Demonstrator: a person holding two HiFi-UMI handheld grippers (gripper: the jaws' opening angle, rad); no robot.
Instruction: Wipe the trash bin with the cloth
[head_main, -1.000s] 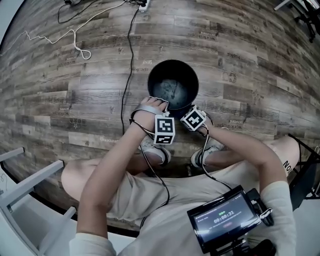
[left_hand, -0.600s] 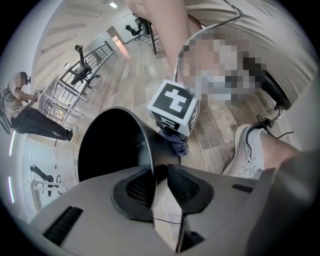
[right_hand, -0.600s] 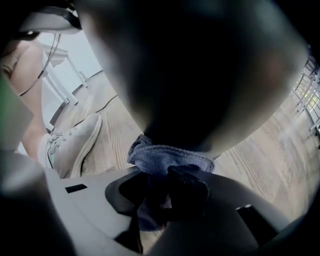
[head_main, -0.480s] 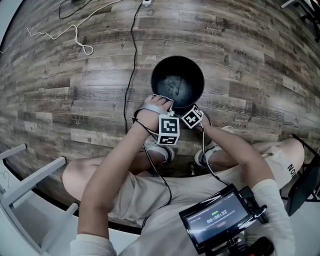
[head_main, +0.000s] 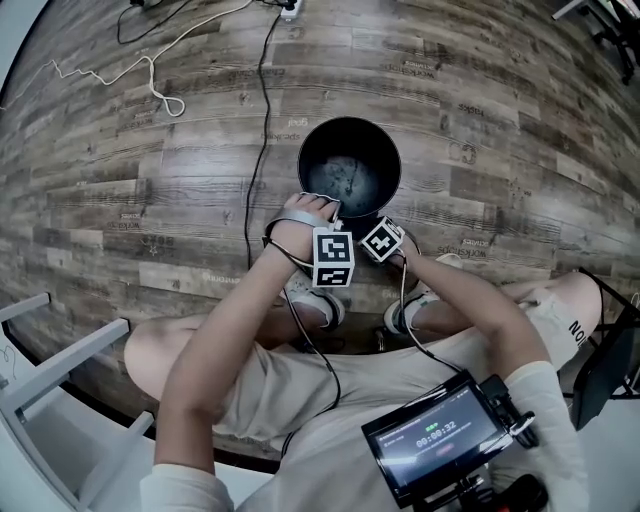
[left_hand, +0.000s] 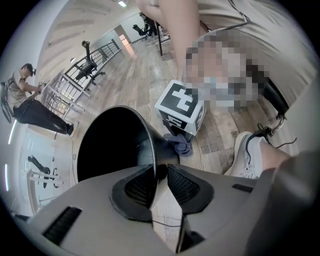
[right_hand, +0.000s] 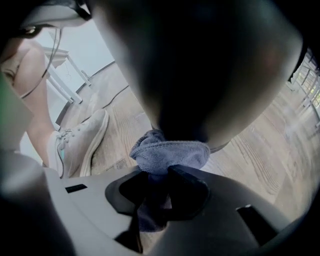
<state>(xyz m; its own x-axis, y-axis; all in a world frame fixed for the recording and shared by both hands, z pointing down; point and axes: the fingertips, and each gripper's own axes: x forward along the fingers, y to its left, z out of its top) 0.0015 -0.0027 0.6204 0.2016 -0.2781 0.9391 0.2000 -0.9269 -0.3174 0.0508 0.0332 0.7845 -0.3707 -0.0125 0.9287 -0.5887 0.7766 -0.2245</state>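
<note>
Your left tongs (left_hand: 160, 176) are closed down to a narrow gap on the near rim of the black trash bin (head_main: 312, 150), one pad inside the wall and one outside, so the thin edge is pinched between them. Your right tongs (right_hand: 161, 186) are clamped on the blue-grey cloth (right_hand: 170, 149), which bunches out past the pads and presses against the bin's outer wall, low on the side nearest you. From the head view, both tongs point steeply down and sit close together at the bin's near edge, the left at the rim and the right just beside it and lower. The bin stands upright on the wooden floor (head_main: 480, 120), just ahead of your two pale shoes (head_main: 312, 300). A dark cable (head_main: 258, 130) runs across the floor to the left of the bin, not touching it.
</note>
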